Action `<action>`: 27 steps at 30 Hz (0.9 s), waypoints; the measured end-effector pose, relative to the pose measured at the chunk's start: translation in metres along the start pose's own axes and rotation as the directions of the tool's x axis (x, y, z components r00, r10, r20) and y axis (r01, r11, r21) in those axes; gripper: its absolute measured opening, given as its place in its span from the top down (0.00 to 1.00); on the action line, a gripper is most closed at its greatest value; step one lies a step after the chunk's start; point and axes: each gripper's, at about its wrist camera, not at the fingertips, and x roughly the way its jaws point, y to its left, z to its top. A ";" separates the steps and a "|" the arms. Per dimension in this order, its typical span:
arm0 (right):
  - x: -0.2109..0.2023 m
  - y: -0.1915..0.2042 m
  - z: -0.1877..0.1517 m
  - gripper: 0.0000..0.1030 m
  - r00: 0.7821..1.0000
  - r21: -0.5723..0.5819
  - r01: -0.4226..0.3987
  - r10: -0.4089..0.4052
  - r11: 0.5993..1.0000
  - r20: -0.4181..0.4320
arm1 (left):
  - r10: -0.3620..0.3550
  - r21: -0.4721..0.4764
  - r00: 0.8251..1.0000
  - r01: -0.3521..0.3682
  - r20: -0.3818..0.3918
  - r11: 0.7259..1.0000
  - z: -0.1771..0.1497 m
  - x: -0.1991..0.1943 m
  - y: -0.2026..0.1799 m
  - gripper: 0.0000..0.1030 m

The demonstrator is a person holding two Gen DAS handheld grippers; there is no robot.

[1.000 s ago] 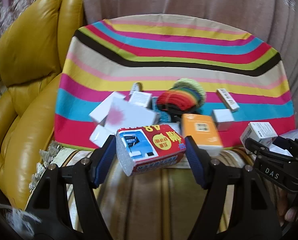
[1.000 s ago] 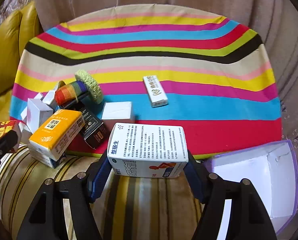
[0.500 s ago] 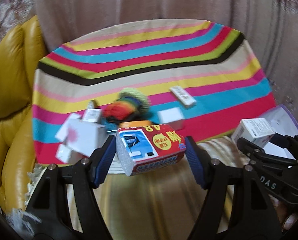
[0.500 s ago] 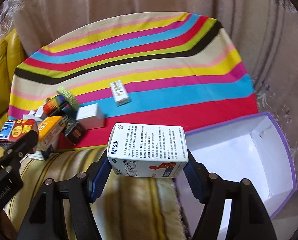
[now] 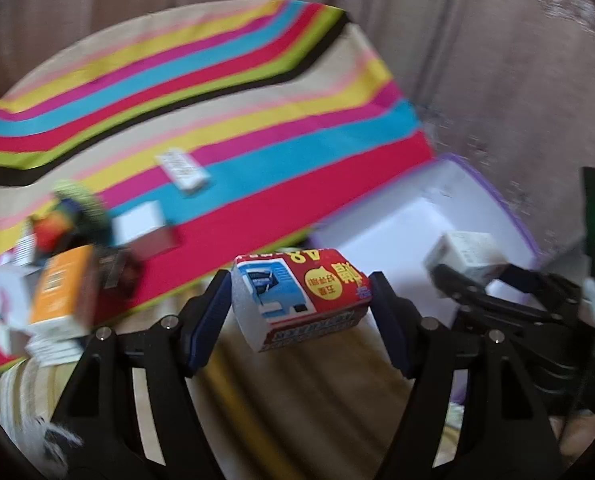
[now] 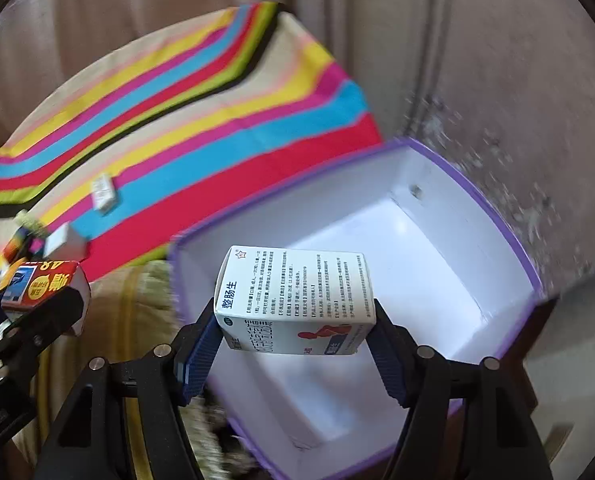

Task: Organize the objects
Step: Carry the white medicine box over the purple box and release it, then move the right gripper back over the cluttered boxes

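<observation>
My left gripper (image 5: 300, 304) is shut on a red and blue box (image 5: 297, 294) and holds it above the couch seat, left of the open purple-edged white box (image 5: 449, 216). My right gripper (image 6: 295, 336) is shut on a white medicine box (image 6: 297, 292) with blue print and holds it over the near left part of the purple-edged box (image 6: 509, 240), whose inside shows nothing else. The left gripper with the red box also shows at the left of the right wrist view (image 6: 41, 288).
A striped cloth (image 5: 201, 100) covers the surface behind. On it lie a small white box (image 5: 183, 168), a rainbow roll (image 5: 63, 216), a white cube (image 5: 139, 220), an orange box (image 5: 59, 288) and more boxes at the left. A curtain (image 6: 477, 60) hangs behind.
Both grippers have swung to the right with their boxes. The purple-edged box has come fully under the right gripper and into the left wrist view; the pile of boxes has slid to the left.
</observation>
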 end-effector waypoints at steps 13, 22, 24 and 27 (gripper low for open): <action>0.011 -0.041 -0.008 0.25 0.997 0.169 0.057 -0.047 0.984 -0.062 | -0.184 0.000 0.983 0.184 -0.022 0.983 0.012 0.018 -0.020 0.14; 0.004 -0.024 -0.006 0.23 0.999 0.121 -0.027 0.032 0.992 -0.044 | -0.122 -0.001 0.992 0.122 -0.011 0.993 0.007 0.009 -0.009 0.14; 0.002 -0.017 -0.005 0.23 0.998 0.098 -0.034 0.038 0.995 -0.040 | -0.049 0.014 0.999 0.049 -0.018 0.999 0.004 0.004 -0.004 0.14; -0.004 -0.003 -0.003 0.23 0.997 0.055 -0.065 0.067 0.996 -0.027 | -0.021 -0.048 1.000 0.021 -0.007 0.999 -0.002 -0.007 0.016 0.14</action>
